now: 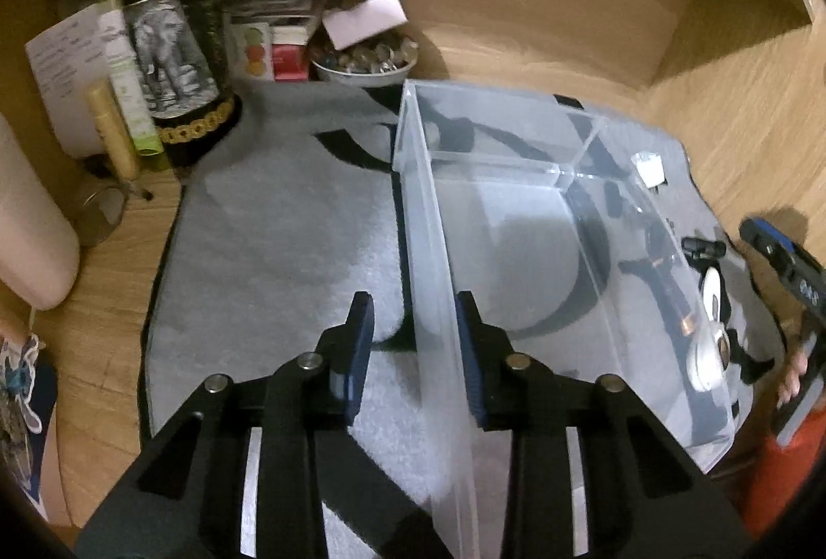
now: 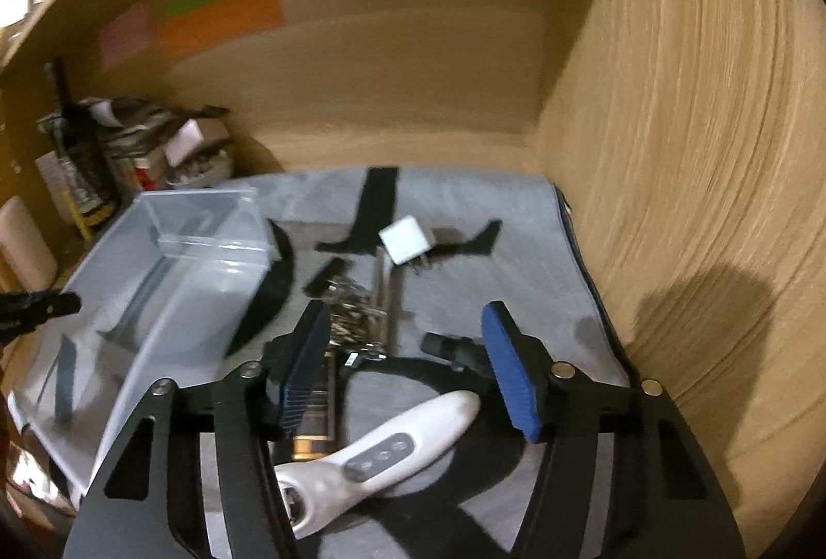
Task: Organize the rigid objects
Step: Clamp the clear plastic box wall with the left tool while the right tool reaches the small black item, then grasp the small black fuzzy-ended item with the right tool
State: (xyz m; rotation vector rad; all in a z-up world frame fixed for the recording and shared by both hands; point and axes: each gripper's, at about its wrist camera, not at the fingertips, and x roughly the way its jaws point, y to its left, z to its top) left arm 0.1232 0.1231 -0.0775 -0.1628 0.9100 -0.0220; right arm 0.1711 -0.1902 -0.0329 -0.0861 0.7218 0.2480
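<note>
Left claw [image 1: 413,352] half-open, straddling the clear plastic bin's [image 1: 568,249] near-left wall, pads not touching; right claw [image 2: 408,363] wider, empty, nearest the white handheld device [image 2: 392,450] lying diagonally just below its fingers, head toward left finger.

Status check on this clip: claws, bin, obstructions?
Left claw open, straddling clear bin wall, pads not yet pressing. Right claw open above white handheld device. Bin empty. Charger and metal bits loose on mat.
</note>
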